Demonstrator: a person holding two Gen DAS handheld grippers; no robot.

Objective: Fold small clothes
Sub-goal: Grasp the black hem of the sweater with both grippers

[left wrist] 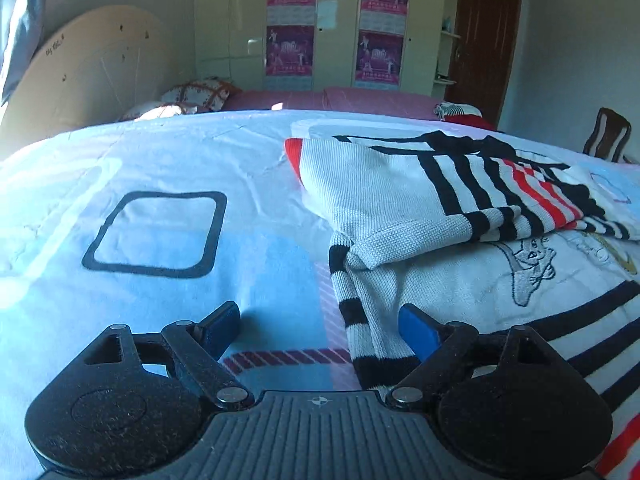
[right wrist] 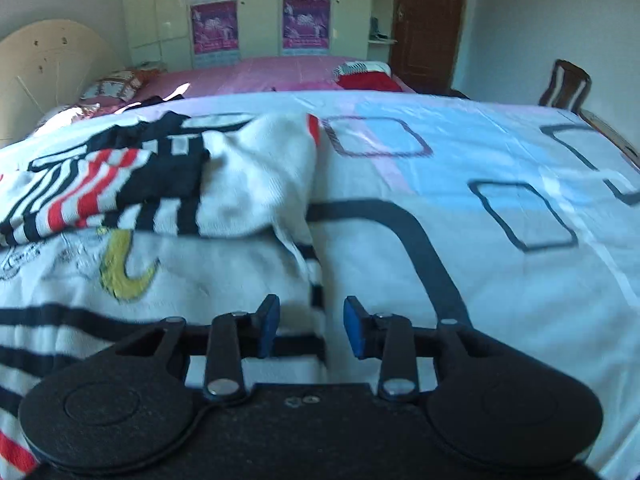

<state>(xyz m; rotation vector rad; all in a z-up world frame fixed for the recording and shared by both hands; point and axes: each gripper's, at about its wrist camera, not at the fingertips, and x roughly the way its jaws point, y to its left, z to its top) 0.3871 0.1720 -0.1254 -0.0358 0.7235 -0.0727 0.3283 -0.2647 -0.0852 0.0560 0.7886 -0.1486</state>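
Your white knit sweater (left wrist: 460, 280), ribbed, with black and red stripes and a stitched cartoon, lies half-folded at right of the left view, on the bed sheet (left wrist: 160, 168) printed with rounded squares. Left tool (left wrist: 320, 326) gapes wide, empty; right tool (right wrist: 312, 326) partly open, gripping nothing. Wardrobe (left wrist: 336, 20) behind.

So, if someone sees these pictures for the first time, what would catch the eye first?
Probably the white knit sweater with black and red stripes, lying partly folded on the bed's pale blue sheet printed with dark rounded squares. Next, the two black tools with blue pads in the foreground: the left tool stands open at the sweater's striped edge, and the right tool is open over its other edge.
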